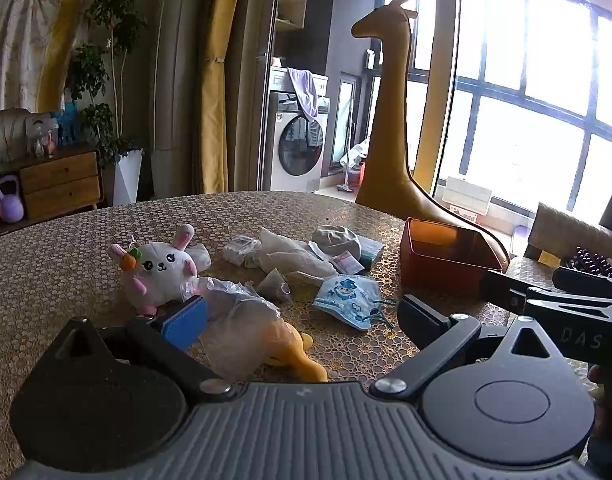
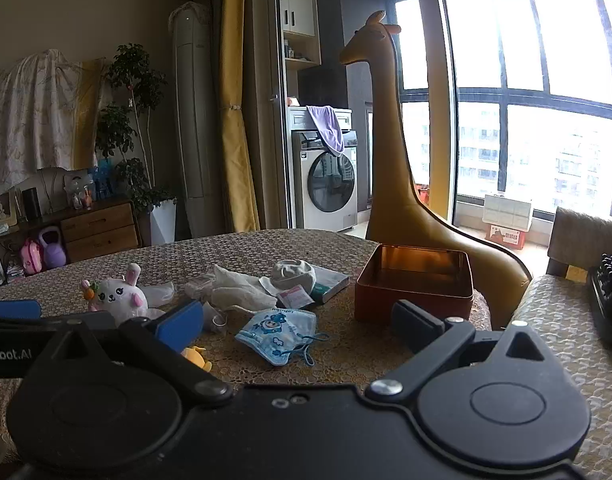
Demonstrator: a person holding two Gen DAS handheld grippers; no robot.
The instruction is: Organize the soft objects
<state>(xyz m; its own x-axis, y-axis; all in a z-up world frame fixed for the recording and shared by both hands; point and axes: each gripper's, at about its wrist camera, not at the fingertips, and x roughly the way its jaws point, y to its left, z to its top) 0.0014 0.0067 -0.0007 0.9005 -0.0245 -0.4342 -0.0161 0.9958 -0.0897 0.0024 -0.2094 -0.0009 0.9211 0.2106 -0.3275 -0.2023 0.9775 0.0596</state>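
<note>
A white plush rabbit (image 1: 161, 270) is seen lying on the patterned round table (image 1: 46, 264), ears pointed away toward the far edge, left of a blue cartoon-printed face mask (image 1: 352, 298), while left gripper (image 1: 302, 320) and right gripper (image 2: 298, 320) are held spread wide, empty.

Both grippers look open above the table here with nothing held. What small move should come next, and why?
Probably ease the left gripper forward and down onto the bagged yellow plush. It lies directly between the open jaws, nearest of the soft items, while the orange box stands empty. The right gripper is also open, facing the blue face mask.
</note>
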